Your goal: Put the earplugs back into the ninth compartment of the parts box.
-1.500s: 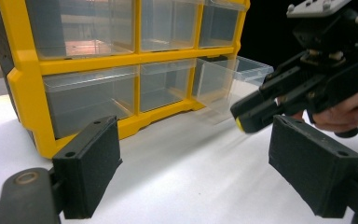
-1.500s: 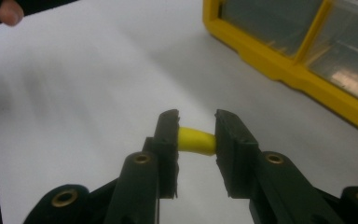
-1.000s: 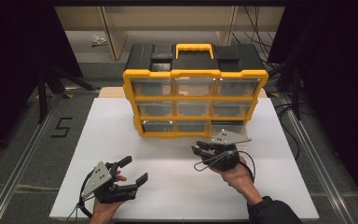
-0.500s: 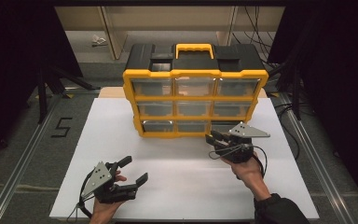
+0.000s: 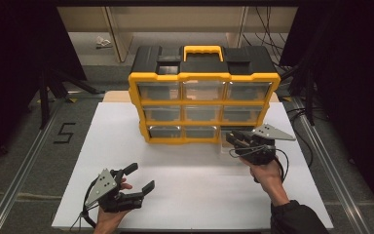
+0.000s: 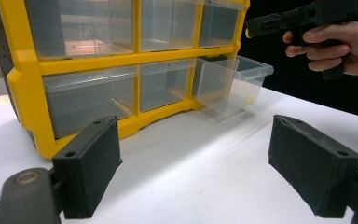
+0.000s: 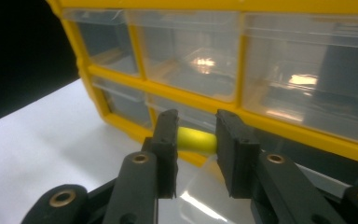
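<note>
A yellow-and-black drawer cabinet [image 5: 204, 92] stands at the back of the white table [image 5: 185, 185]. Its bottom right clear drawer [image 6: 233, 81] is pulled out, with a small yellow piece inside it [image 6: 248, 100]. My right gripper [image 5: 237, 140] hovers just above that open drawer, shut on a small yellow cylinder [image 7: 196, 140] held between its pads. My left gripper [image 5: 141, 179] rests low at the table's front left, open, with nothing between its pads [image 6: 91, 163].
The cabinet has a yellow handle [image 5: 203, 50] on a black lid, and its other clear drawers [image 5: 202, 113] are pushed in. A wooden shelf unit [image 5: 175, 24] stands behind the table. Metal rails [image 5: 19, 180] run along the floor beside the table.
My right gripper has moved to the right and away from me, from mid-table to above the open bottom right drawer. The left gripper has stayed put.
</note>
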